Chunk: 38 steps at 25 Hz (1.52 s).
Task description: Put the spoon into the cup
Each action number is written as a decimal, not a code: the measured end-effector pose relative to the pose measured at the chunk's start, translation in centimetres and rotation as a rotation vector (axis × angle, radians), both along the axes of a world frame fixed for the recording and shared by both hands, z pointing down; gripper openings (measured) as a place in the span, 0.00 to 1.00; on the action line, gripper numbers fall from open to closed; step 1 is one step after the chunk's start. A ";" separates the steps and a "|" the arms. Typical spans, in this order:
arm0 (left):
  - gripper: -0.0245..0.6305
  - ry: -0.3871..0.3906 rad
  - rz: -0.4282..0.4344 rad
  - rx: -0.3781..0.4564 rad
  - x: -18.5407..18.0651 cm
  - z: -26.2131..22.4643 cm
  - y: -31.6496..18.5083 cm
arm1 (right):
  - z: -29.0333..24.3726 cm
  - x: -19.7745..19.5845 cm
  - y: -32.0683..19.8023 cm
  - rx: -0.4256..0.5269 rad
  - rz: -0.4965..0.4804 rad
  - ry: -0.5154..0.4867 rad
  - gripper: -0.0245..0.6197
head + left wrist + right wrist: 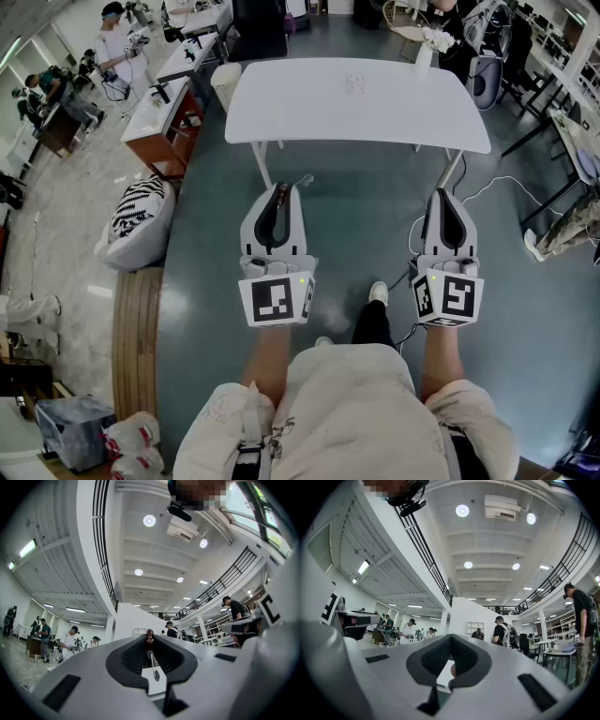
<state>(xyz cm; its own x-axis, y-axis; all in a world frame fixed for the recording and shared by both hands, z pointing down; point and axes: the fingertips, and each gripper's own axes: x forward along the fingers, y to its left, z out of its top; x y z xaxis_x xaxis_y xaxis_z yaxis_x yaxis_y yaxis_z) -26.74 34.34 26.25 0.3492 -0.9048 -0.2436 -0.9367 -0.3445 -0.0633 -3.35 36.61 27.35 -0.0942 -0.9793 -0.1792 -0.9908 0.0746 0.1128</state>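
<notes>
Pinches the spoon [149, 641] between the nearly closed jaws of the left hand-held gripper [279, 190], its dark end poking past their tips. Holds the right hand-held gripper [443, 196] closed on nothing, beside the left, both above the floor [375, 220]. Faces the white worktop [300, 117] ahead, with a small faint thing [354, 83] on it, too unclear to name.

The table [356, 103] was plain white on a dull teal floor [375, 225], and the cushion [141, 214] beside it wore black-and-white zebra stripes. The left gripper [281, 187] and right gripper [442, 193] were pale grey with black pads [133, 656] and black-and-white square markers. The spoon [149, 639] showed silver, dark brown at one end.
</notes>
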 end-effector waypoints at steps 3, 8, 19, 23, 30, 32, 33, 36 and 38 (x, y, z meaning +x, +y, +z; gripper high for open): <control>0.10 -0.003 0.007 0.008 0.7 -0.3 -0.3 | 0.1 0.3 -0.4 -0.004 -0.003 -0.006 0.02; 0.10 -0.014 0.011 -0.004 1.6 -0.1 -1.3 | 0.6 0.8 -1.3 -0.028 -0.002 -0.019 0.02; 0.10 -0.051 0.009 -0.079 5.4 2.4 -5.9 | 4.4 4.7 -6.0 -0.112 -0.009 -0.087 0.02; 0.10 -0.066 0.005 -0.110 7.8 3.4 -9.1 | 5.6 7.3 -9.4 -0.137 -0.017 -0.107 0.02; 0.10 -0.092 0.004 -0.123 14.8 2.9 -15.4 | 6.0 14.3 -16.0 -0.155 -0.031 -0.130 0.02; 0.10 -0.099 0.002 -0.120 16.6 2.6 -16.9 | 5.9 15.9 -17.8 -0.152 -0.042 -0.132 0.02; 0.10 -0.100 -0.001 -0.118 17.4 2.3 -17.7 | 5.7 16.6 -18.7 -0.149 -0.050 -0.131 0.02; 0.10 -0.103 -0.014 -0.110 19.9 1.5 -19.8 | 4.8 19.1 -21.2 -0.136 -0.068 -0.125 0.02; 0.10 -0.102 -0.026 -0.102 21.4 1.2 -21.0 | 4.3 21.0 -22.6 -0.127 -0.073 -0.125 0.02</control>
<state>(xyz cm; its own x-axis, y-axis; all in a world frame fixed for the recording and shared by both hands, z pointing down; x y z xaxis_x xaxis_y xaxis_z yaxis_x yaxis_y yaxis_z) -5.35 13.32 27.45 0.3439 -0.9320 -0.1146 -0.9357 -0.3298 -0.1251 17.61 13.97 31.68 -0.1510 -0.9861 -0.0696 -0.9879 0.1531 -0.0255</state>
